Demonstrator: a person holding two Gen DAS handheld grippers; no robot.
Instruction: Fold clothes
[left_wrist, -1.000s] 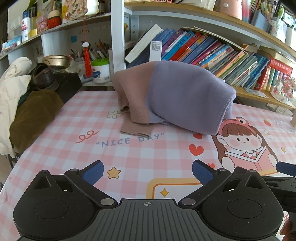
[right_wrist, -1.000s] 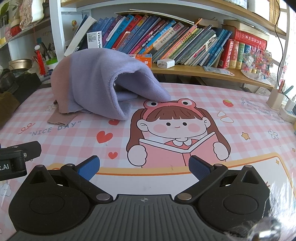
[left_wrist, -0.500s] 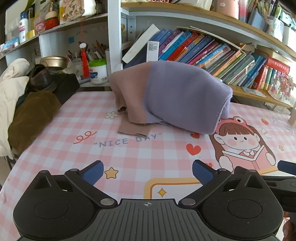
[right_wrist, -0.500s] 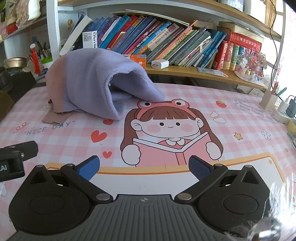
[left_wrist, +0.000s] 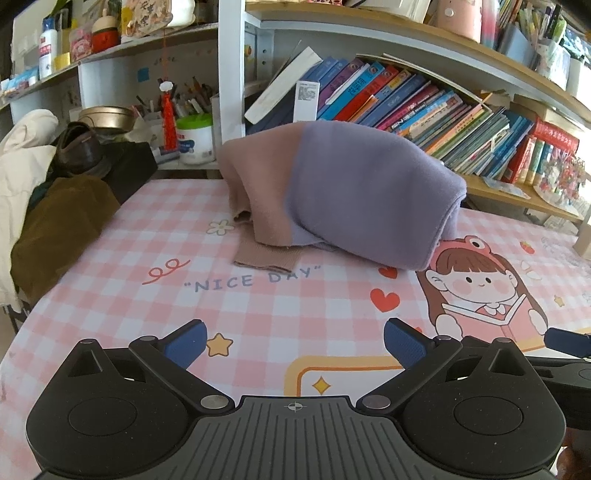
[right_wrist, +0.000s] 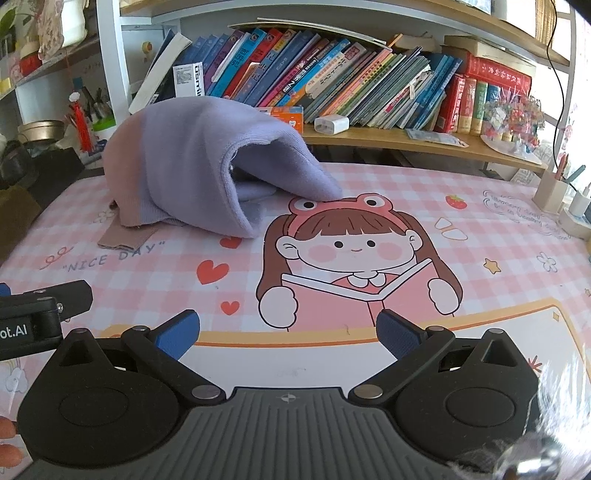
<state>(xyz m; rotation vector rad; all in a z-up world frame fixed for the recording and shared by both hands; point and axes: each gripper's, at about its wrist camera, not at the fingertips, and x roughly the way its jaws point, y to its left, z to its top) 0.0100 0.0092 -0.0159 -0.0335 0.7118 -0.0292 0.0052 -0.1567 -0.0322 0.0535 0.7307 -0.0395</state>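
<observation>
Both tongs stand wide and empty: from the left wrist, the left gripper (left_wrist: 293, 341) hangs over the pink checked tablecloth (left_wrist: 258, 314), well short of the folded purple-and-pink garment (left_wrist: 343, 199) bunched at the table's far side before the bookshelf (left_wrist: 424, 107) — its underside and inner folds hidden. From the right wrist, the right gripper (right_wrist: 288, 334) is likewise spread above the cartoon girl print (right_wrist: 354, 266), the garment (right_wrist: 192, 166) lying far left with its open end dark inside — only a corner of the left gripper (right_wrist: 44, 314) shows, cut off by the frame's left edge.

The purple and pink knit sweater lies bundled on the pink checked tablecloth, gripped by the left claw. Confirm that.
Wrong on the grip. The left wrist view shows the left claw open and empty, well short of the purple and pink knit sweater, which does lie bundled on the pink checked tablecloth.
</observation>
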